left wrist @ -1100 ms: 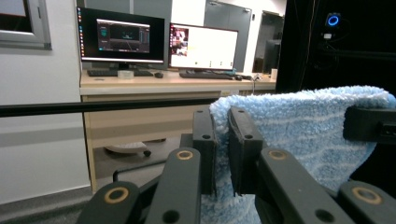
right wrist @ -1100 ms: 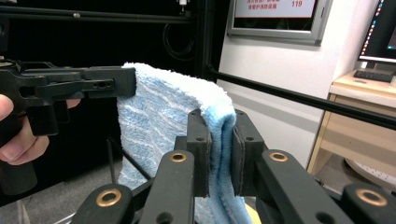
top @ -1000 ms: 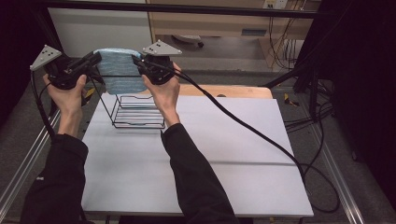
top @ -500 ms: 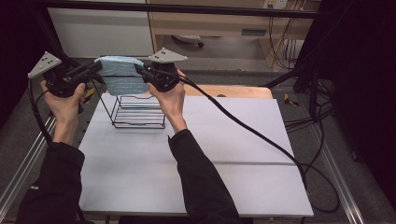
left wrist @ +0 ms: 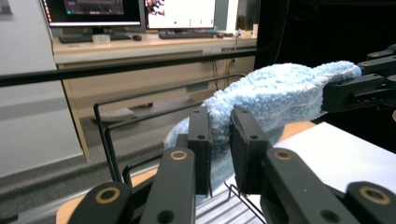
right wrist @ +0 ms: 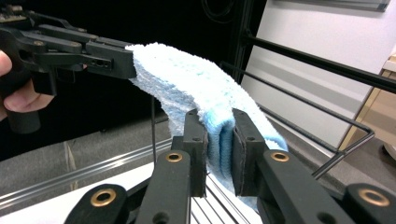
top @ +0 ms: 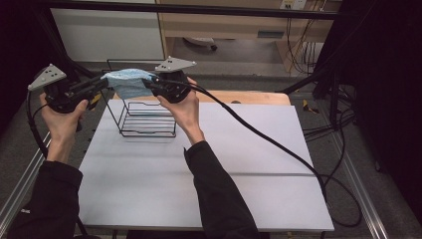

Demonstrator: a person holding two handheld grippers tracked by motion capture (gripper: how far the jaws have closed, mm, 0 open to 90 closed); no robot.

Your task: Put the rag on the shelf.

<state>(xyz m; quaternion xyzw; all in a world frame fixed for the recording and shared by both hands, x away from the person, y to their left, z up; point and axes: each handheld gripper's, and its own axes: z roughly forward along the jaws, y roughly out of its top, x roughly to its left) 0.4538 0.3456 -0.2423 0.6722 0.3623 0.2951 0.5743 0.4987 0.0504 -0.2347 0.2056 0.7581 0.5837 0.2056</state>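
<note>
A light blue fluffy cloth (top: 127, 81) hangs stretched between both grippers, above a black wire rack (top: 148, 119) on the white table. My left gripper (top: 103, 82) is shut on the cloth's left end; in the left gripper view the cloth (left wrist: 273, 95) is pinched between its jaws (left wrist: 219, 140). My right gripper (top: 148, 82) is shut on the cloth's right end, and in the right gripper view the folded cloth (right wrist: 196, 91) sits between its jaws (right wrist: 219, 149). The cloth is level with the rack's tall back rail (top: 130, 61).
The white table top (top: 224, 164) has a wooden strip (top: 249, 97) along its far edge. A thick black cable (top: 268, 142) trails from the right gripper across the table to the right. Dark frame posts stand at both sides, and desks with monitors (left wrist: 93, 9) lie beyond.
Both grippers have lifted the cloth slightly and carried it toward the far side, above the rack's back rail. The grip on the cloth is unchanged.
</note>
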